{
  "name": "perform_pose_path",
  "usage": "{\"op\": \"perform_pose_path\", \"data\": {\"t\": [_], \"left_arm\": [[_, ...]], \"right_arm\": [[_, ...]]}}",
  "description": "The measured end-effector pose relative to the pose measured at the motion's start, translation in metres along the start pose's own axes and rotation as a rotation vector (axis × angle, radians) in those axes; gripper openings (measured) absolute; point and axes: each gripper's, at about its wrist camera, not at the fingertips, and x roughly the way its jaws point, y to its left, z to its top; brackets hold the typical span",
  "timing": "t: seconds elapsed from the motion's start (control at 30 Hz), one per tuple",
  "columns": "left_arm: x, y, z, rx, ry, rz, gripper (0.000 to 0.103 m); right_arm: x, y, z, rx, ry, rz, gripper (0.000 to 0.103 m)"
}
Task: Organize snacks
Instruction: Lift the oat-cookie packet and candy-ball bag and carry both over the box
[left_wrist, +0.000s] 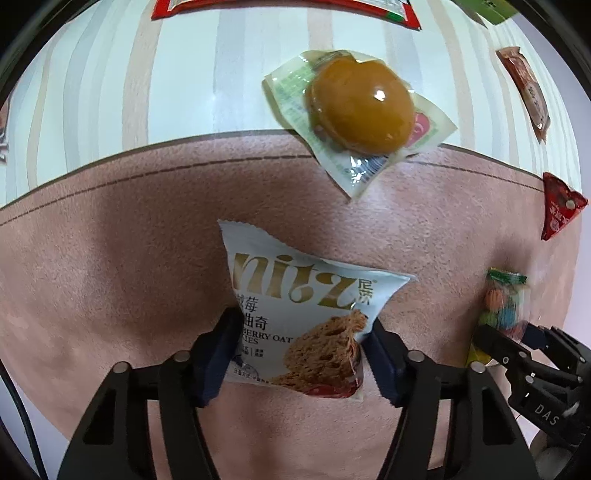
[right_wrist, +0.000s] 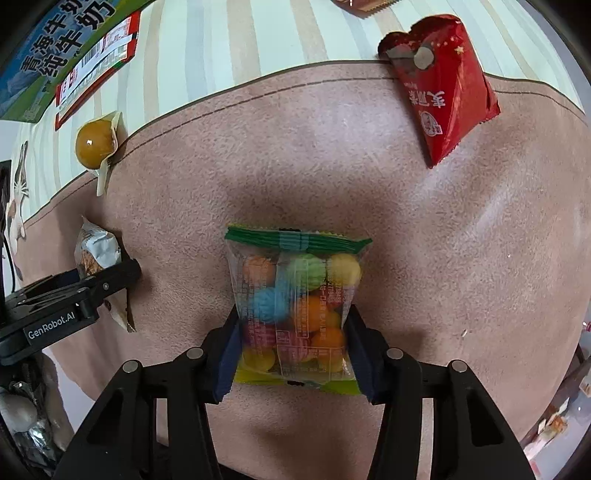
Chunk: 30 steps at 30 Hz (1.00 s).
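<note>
Left gripper (left_wrist: 299, 354): clenched on the oat cookie packet (left_wrist: 303, 317), pads pressing its two side edges near the lower half. Right gripper (right_wrist: 293, 350): clamped likewise on the clear candy bag (right_wrist: 295, 306), pads squeezing the sides low down, coloured balls bulging between.

Taking the brown mat (right_wrist: 424, 240) as landmark: cookie packet over its middle, toward the left; candy bag over its middle, just right of the cookie packet; sealed brown bun (left_wrist: 360, 107) straddling the far edge; red pouch (right_wrist: 443, 85) lying across the far right edge.

Probably light, both of them. Cookie packet: crinkly film puffed with air, likely brittle inside, so worth only a gentle squeeze across the flat seams rather than the middle. Candy bag: slick, soft film with loose hard balls that shift, likely to sag or slide out of a side pinch; safer taken at the green crimped top. Bun wrapper: glossy and squashy, best pinched at a flat corner.
</note>
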Motion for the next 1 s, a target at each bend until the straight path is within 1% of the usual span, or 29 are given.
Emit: {"op": "perform_pose_path", "data": {"t": [0.13,0.17,0.23,0.27,0.3,0.37,0.43,0.47,0.5,0.6,0.73,0.77,0.8,0.83,0.9,1.0], "left_arm": [[0.001,-0.001,0.001,-0.006,0.002,-0.004,0.061],[0.001,0.005,-0.003,-0.001,0.001,-0.004,0.061],[0.000,0.006,-0.004,0.001,-0.001,-0.002,0.060],[-0.005,0.010,-0.008,0.004,-0.004,-0.002,0.059],[-0.010,0.012,-0.015,0.007,-0.005,-0.005,0.058],[-0.017,0.011,-0.022,0.016,0.004,-0.029,0.053],[-0.028,0.010,-0.028,0.029,0.012,-0.071,0.052],[-0.033,0.010,-0.031,0.036,0.009,-0.078,0.052],[-0.043,0.010,-0.034,0.047,-0.004,-0.084,0.052],[-0.077,0.009,-0.043,0.071,-0.059,-0.111,0.052],[-0.144,0.010,-0.043,0.078,-0.172,-0.170,0.052],[-0.158,0.011,-0.041,0.076,-0.197,-0.185,0.052],[-0.177,0.011,-0.037,0.075,-0.232,-0.203,0.052],[-0.196,0.011,-0.032,0.079,-0.262,-0.222,0.052],[-0.229,0.013,-0.019,0.074,-0.308,-0.268,0.052],[-0.268,0.016,0.005,0.072,-0.374,-0.280,0.052]], "right_arm": [[0.004,0.011,-0.006,-0.008,-0.002,-0.010,0.054],[0.005,0.014,-0.007,-0.010,-0.001,-0.012,0.054],[0.007,0.008,0.002,-0.011,0.000,-0.010,0.054],[0.008,0.010,0.002,-0.015,0.001,-0.012,0.054],[0.002,0.002,0.000,-0.017,0.001,-0.011,0.054],[-0.001,0.003,-0.001,-0.028,-0.008,-0.007,0.053],[-0.012,0.006,-0.005,-0.046,-0.039,0.014,0.051],[-0.020,0.011,-0.008,-0.067,-0.056,0.020,0.051],[-0.025,0.015,-0.008,-0.081,-0.070,0.022,0.051],[-0.058,0.030,-0.014,-0.135,-0.145,0.037,0.051],[-0.102,0.044,-0.014,-0.180,-0.237,0.068,0.051],[-0.119,0.051,-0.014,-0.199,-0.274,0.071,0.051],[-0.137,0.056,-0.011,-0.219,-0.311,0.079,0.051],[-0.148,0.060,-0.007,-0.229,-0.330,0.085,0.051],[-0.186,0.072,0.001,-0.260,-0.399,0.117,0.051],[-0.234,0.086,0.024,-0.294,-0.479,0.157,0.051]]}}
